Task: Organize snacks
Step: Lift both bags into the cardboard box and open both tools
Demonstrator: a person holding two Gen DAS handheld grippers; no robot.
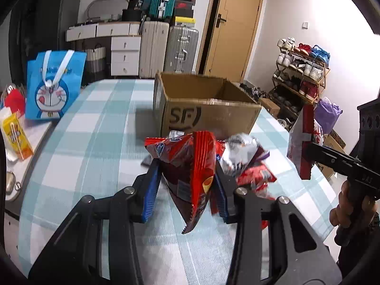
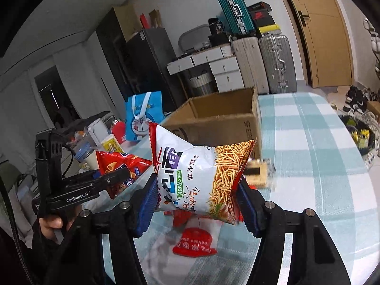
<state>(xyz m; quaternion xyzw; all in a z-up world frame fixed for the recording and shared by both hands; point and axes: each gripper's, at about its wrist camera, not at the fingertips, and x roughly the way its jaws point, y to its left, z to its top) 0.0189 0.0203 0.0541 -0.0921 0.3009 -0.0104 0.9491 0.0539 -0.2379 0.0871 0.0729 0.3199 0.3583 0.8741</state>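
Note:
My left gripper (image 1: 187, 178) is shut on a red snack bag (image 1: 190, 168) and holds it above the checked table (image 1: 95, 123). It also shows in the right wrist view (image 2: 118, 166). My right gripper (image 2: 198, 194) is shut on a white noodle snack bag (image 2: 197, 173), also lifted; that bag shows edge-on at the right of the left wrist view (image 1: 301, 142). An open SF cardboard box (image 1: 209, 109) stands behind both bags, seen also in the right wrist view (image 2: 220, 121). More snack packets (image 1: 247, 163) lie on the table under the grippers.
A blue Doraemon bag (image 1: 53, 85) stands at the table's left edge beside a yellow carton (image 1: 16, 137). A red-and-white packet (image 2: 194, 242) and a small dark-and-tan item (image 2: 257, 171) lie on the cloth. Suitcases, drawers and a shoe rack stand beyond the table.

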